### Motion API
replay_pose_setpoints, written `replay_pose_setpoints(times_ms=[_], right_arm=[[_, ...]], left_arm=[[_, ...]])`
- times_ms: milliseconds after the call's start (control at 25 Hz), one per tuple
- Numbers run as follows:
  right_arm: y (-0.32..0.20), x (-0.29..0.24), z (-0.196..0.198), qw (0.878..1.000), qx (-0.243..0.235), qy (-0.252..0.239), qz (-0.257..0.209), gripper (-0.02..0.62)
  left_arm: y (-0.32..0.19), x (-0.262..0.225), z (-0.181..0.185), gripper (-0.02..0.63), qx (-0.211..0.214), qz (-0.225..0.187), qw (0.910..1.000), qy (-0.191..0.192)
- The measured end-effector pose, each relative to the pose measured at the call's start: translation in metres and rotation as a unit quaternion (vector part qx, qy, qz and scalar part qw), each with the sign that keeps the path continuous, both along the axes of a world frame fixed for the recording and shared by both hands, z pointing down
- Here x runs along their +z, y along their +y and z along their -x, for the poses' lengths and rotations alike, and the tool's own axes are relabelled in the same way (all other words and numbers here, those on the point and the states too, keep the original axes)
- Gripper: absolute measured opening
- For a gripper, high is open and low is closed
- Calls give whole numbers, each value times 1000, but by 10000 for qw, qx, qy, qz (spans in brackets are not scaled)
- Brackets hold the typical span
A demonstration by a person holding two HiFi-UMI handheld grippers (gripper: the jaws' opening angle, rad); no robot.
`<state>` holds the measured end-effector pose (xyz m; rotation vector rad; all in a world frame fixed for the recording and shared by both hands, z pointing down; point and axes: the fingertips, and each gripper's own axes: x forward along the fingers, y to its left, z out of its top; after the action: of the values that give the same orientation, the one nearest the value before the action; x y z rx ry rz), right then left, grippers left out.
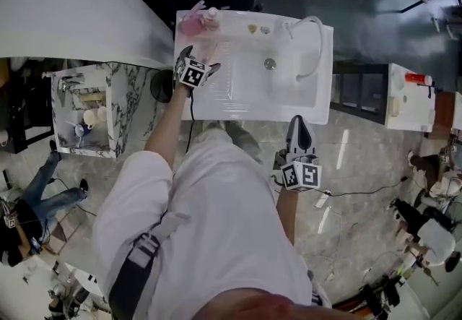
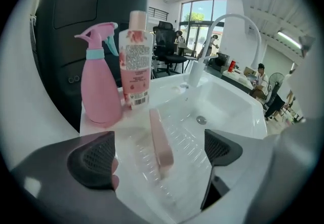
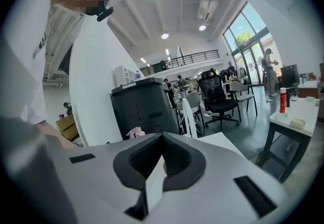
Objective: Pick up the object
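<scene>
Left claw (image 2: pixel 158 153) spread wide over the sink's (image 2: pixel 230 112) ribbed drainboard, pads touching nothing, pink bar (image 2: pixel 159 134) lay on the ribs between the jaws, spray bottle (image 2: pixel 100 89) and bottle (image 2: pixel 135 61) stood behind, right claw (image 3: pixel 161 160) pressed together, empty, well apart from the sink.
</scene>
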<state>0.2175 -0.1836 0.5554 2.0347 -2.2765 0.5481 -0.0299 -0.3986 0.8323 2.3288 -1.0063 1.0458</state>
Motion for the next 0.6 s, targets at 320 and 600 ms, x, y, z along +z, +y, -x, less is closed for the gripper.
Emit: replay_pose_setpoints(times_ms=[320, 600], right_arm=[[21, 9, -21, 9989, 450, -64, 127, 2], [28, 15, -33, 9977, 646, -90, 178, 2]], left_arm=[[0, 43, -13, 511, 102, 623, 9975, -330], [-1, 59, -2, 434, -350, 964, 9933, -537]])
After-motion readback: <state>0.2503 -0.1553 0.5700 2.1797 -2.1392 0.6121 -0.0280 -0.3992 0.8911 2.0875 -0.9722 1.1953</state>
